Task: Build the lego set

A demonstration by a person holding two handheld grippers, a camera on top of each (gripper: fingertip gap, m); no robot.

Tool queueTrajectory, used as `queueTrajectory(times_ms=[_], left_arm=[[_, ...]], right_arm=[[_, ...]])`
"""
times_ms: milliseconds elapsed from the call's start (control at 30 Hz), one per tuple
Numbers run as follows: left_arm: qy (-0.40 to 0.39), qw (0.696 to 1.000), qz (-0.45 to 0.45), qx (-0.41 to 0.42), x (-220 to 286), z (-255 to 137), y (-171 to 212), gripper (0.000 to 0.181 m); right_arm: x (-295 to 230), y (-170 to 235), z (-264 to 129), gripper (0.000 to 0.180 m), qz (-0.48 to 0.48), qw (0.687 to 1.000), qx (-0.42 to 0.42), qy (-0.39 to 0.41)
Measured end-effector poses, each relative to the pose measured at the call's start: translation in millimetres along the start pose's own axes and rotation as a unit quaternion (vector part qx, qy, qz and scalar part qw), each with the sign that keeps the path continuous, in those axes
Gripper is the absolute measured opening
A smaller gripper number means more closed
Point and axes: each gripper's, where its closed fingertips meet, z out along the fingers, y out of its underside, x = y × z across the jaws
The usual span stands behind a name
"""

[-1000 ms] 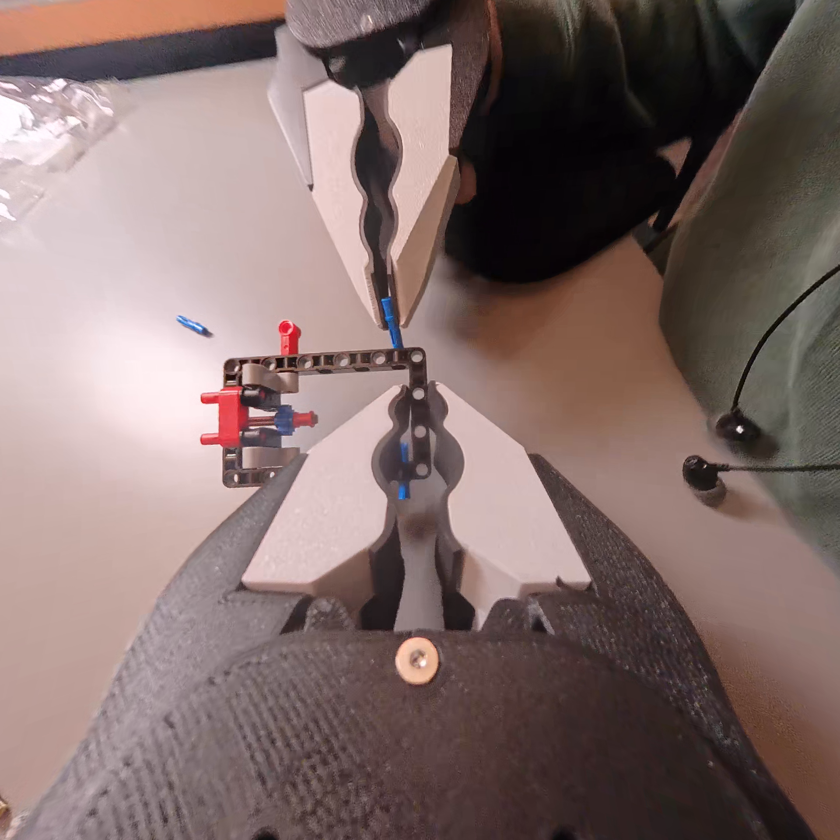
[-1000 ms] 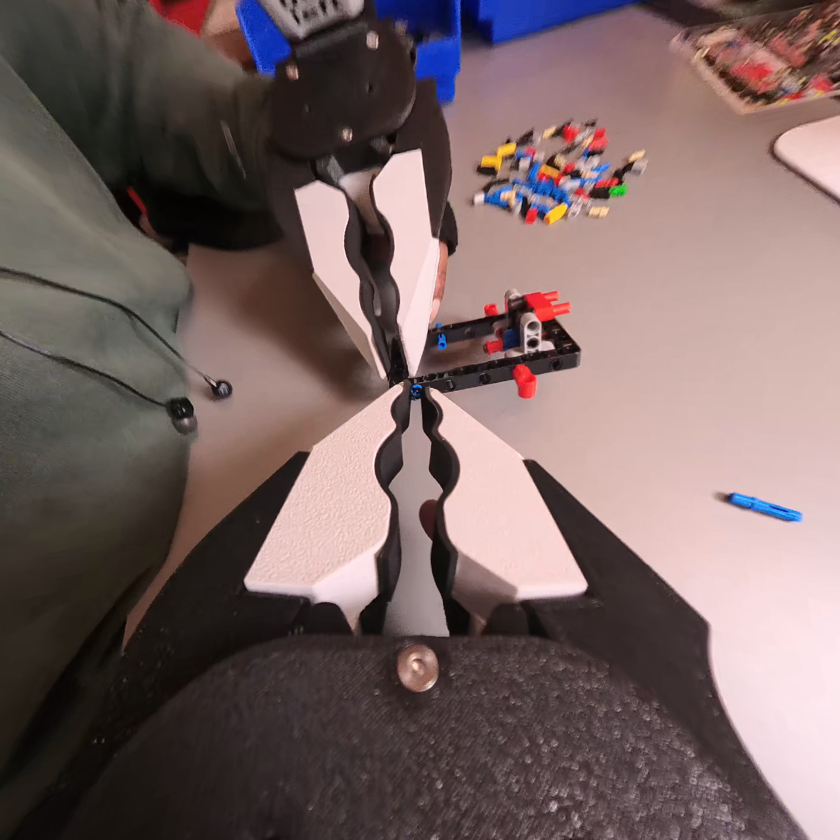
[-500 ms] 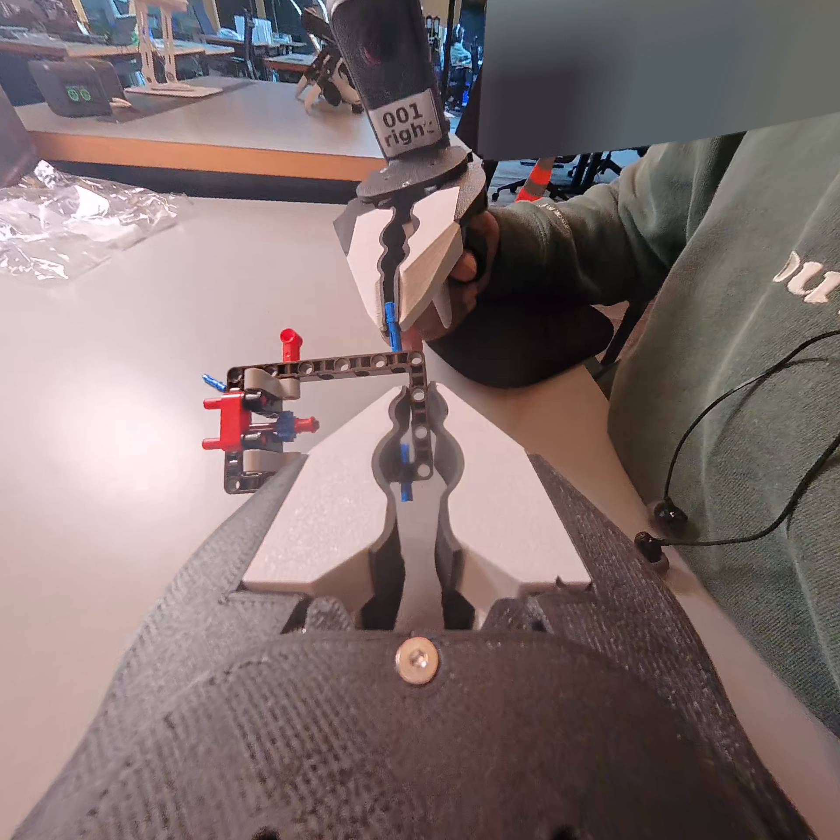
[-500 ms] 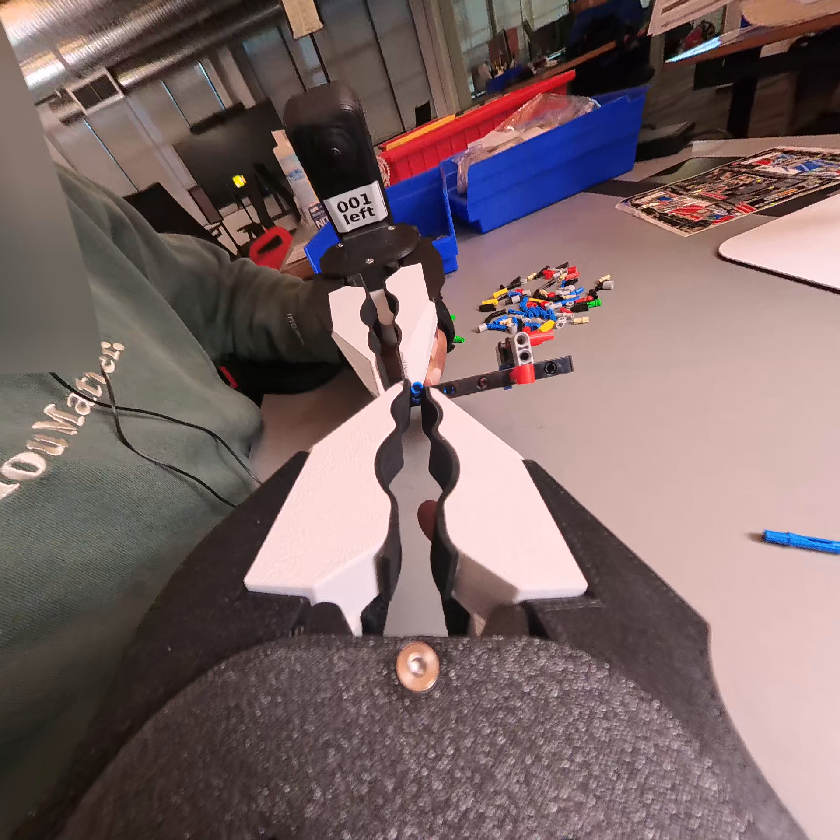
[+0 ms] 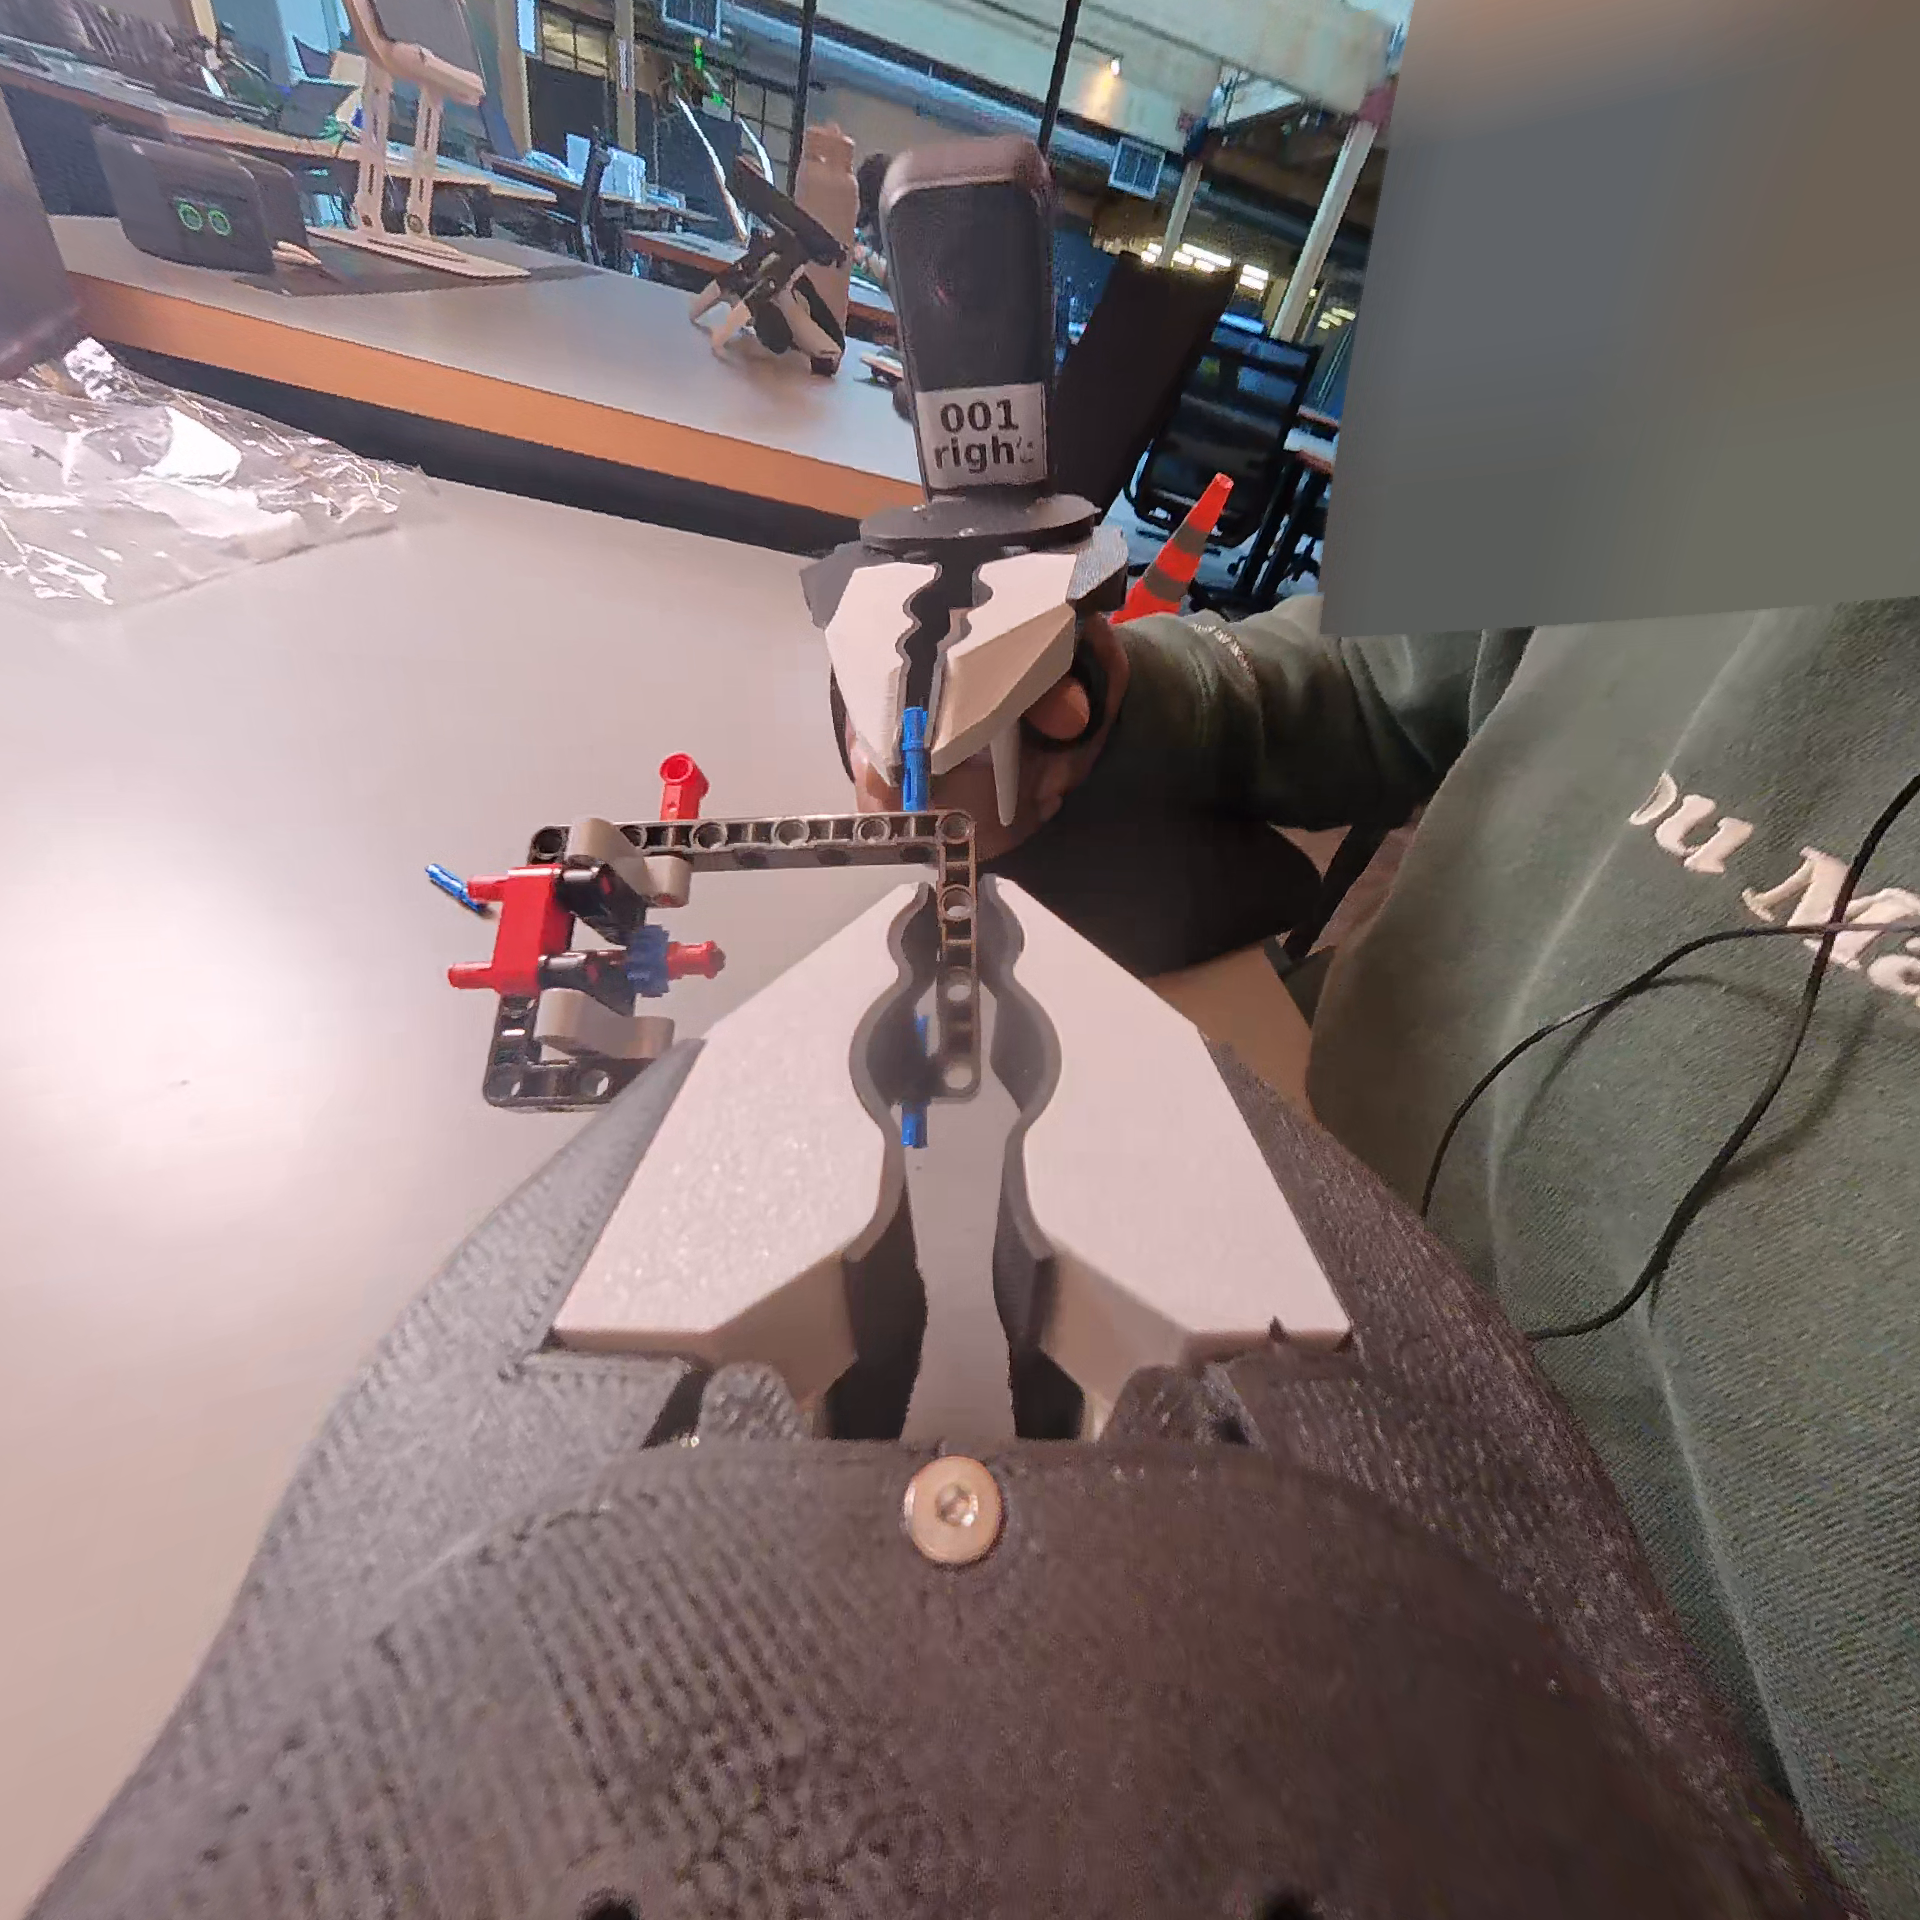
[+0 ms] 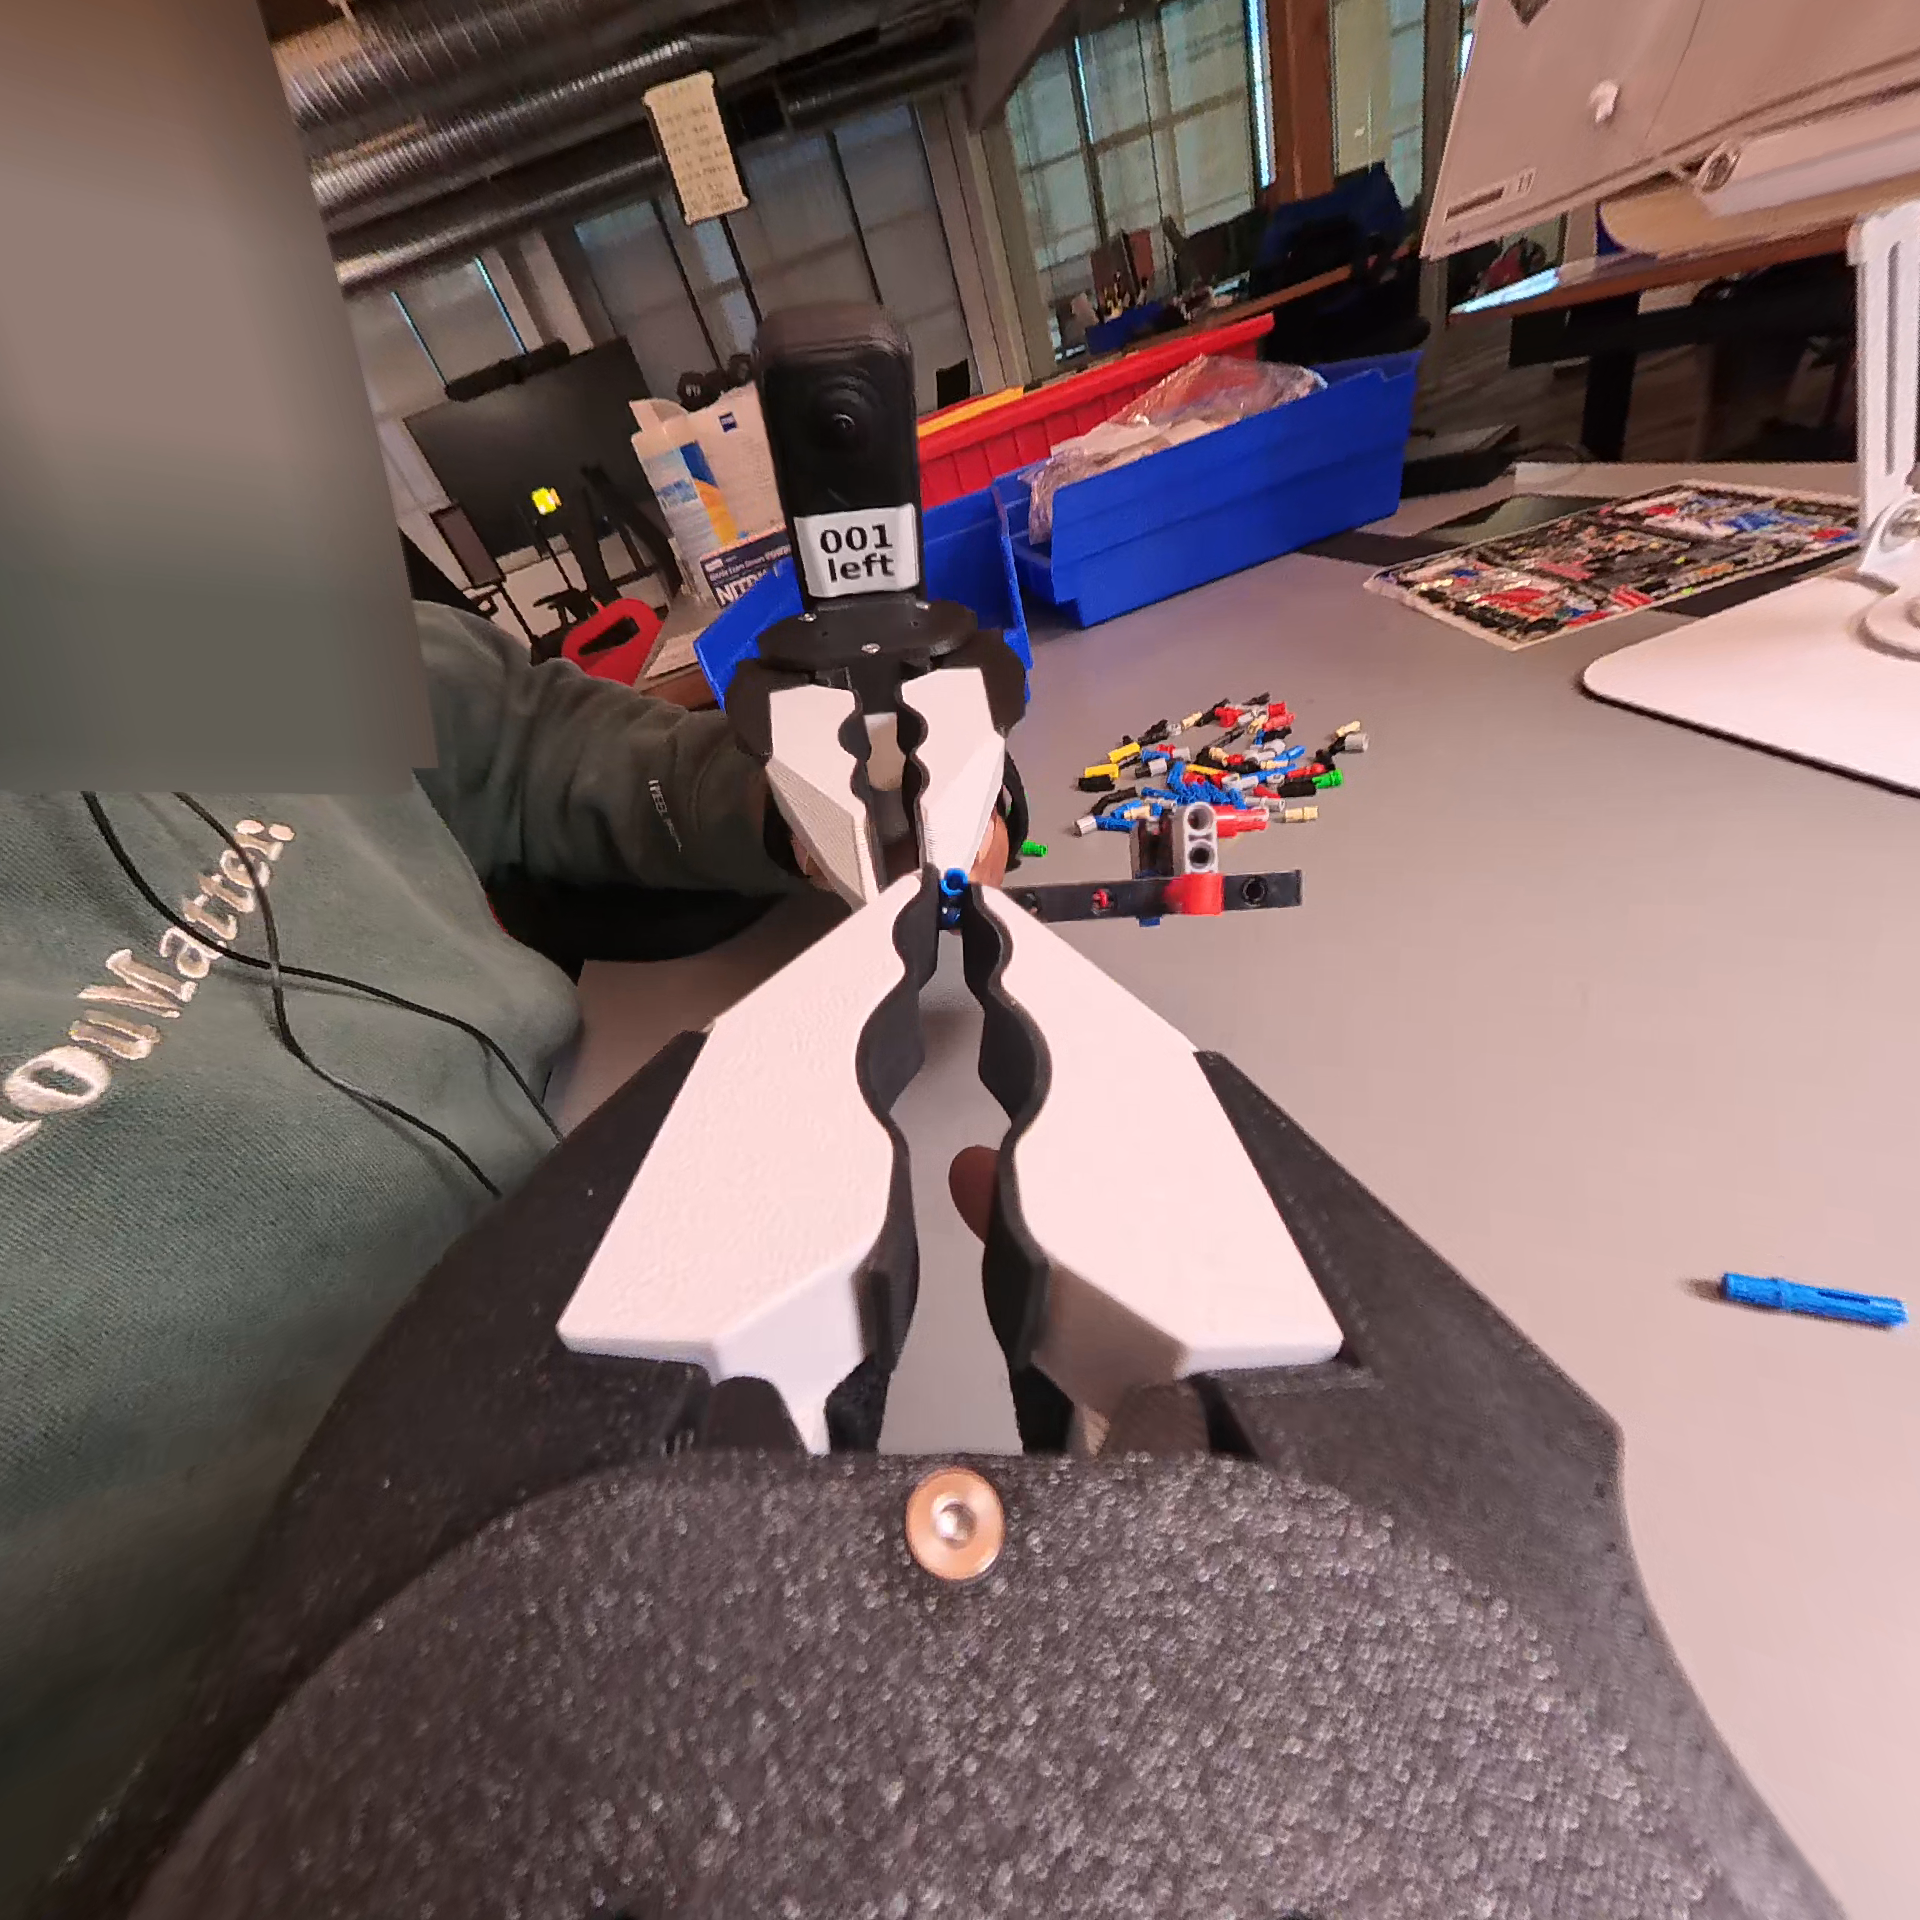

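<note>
My left gripper is shut on the right side beam of a black lego frame and holds it above the table. The frame carries red, grey and blue parts at its left end. My right gripper is shut on a blue pin and holds it at the frame's near corner. In the left wrist view the right gripper points down with the blue pin touching the frame's top beam. In the right wrist view the frame shows edge-on, with the left gripper behind it.
A pile of loose lego pieces lies on the grey table beyond the frame. A loose blue pin lies at the right. Blue bins, an instruction sheet and a white pad are at the back. Clear plastic wrap lies far left. The tips of both grippers are at nearly the same place.
Both grippers have tilted up and lifted, so the views now look across the table rather than down at it. The pin stays at the frame's corner and both grips hold.
</note>
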Motion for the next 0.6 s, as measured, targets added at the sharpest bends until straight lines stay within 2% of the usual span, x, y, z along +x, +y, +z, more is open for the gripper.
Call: queueTrajectory(times_ms=[267,600], left_arm=[[0.023,0.998,-0.046,0.045,3.7,-2.2,-16.3,0.005],[0.014,1.0,-0.017,0.0,2.1,-3.5,-2.8,0.006]], right_arm=[[-4.9,-10.1,1.8,0.002,-0.038,0.999,0.032,0.009],[-3.7,4.8,7.9,0.002,-0.011,1.0,-0.007,-0.007]])
